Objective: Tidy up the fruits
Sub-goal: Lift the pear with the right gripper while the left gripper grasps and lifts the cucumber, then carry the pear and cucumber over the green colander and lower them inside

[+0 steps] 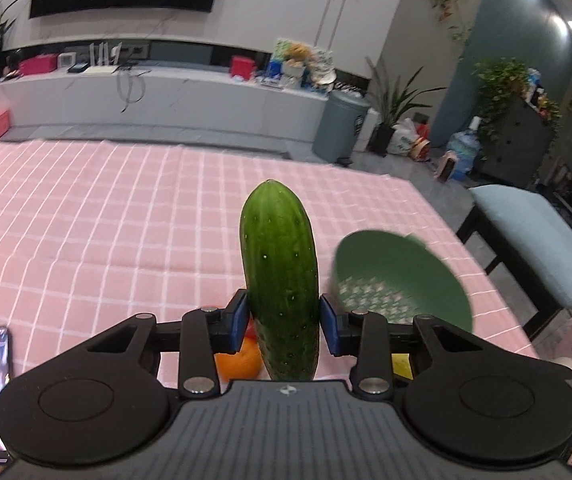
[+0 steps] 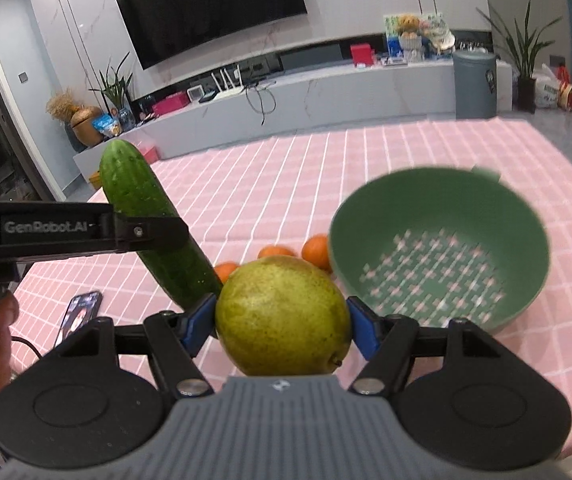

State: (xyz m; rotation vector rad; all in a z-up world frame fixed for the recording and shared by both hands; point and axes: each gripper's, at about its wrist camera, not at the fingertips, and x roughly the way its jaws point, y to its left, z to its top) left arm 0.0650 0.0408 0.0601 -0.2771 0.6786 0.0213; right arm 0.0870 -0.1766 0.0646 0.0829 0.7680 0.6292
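I am carrying both loads toward the green colander [image 2: 438,256]: left claw [image 1: 282,322] clamped on the cucumber [image 1: 280,276], right claw [image 2: 282,322] clamped on the pear [image 2: 282,316] (tangerines [image 2: 315,253] waiting beside it); next, lowering and releasing inside.

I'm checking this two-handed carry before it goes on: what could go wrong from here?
1. The left gripper pinches the cucumber near its lower part, most of its length above the pads; it could pivot or slip.
2. The right gripper clamps a round pear, which might roll out.
3. Both loads are near the green colander, and the cucumber nearly touches the pear; they may collide.
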